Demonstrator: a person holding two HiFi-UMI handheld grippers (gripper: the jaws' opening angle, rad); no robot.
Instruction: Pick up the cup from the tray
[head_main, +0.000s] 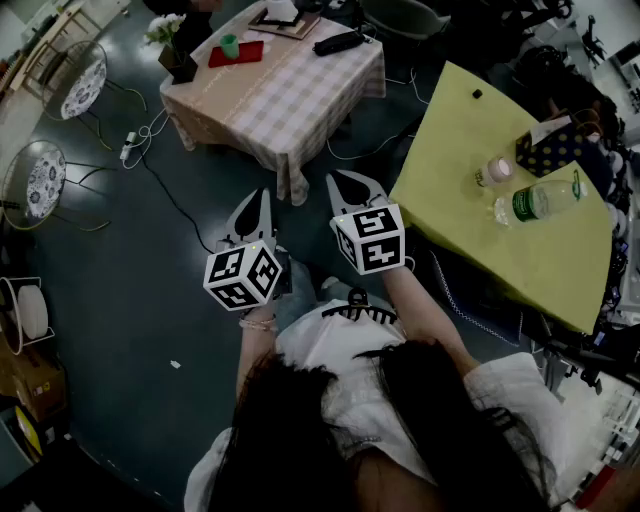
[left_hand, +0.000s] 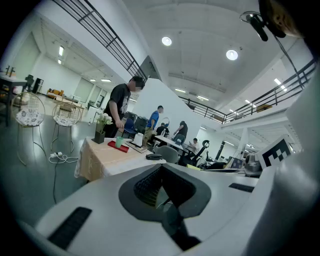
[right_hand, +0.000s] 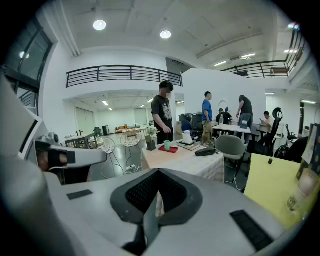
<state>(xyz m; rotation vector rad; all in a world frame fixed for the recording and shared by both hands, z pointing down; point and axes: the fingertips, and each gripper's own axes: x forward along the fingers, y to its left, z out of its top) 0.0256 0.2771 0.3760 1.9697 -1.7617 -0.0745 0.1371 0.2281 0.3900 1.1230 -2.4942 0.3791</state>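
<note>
Both tongs are held side by side over the dark floor (head_main: 120, 300), low in front of the person. The left tongs (head_main: 262, 195) have the jaws together with nothing between them, and the right tongs (head_main: 342, 183) are closed and empty too. The cup (head_main: 230, 46), a green one, is well ahead of them and a little to the left, on a red tray (head_main: 252, 52) on a table (head_main: 300, 100) with a checked cloth. It stands upright, its long axis vertical and its mouth up. Floor and the near half of the table lie between the tongs and the cup. Beside the tray stands a vase (head_main: 180, 60) with flowers, and a person (right_hand: 162, 112) is behind that table. Near the right tongs, to their right, is a yellow table (head_main: 460, 230) with a bottle (head_main: 540, 198) lying on its side; its green label is too small to read. Two wire chairs (head_main: 45, 180) stand well to the left of the tongs.
</note>
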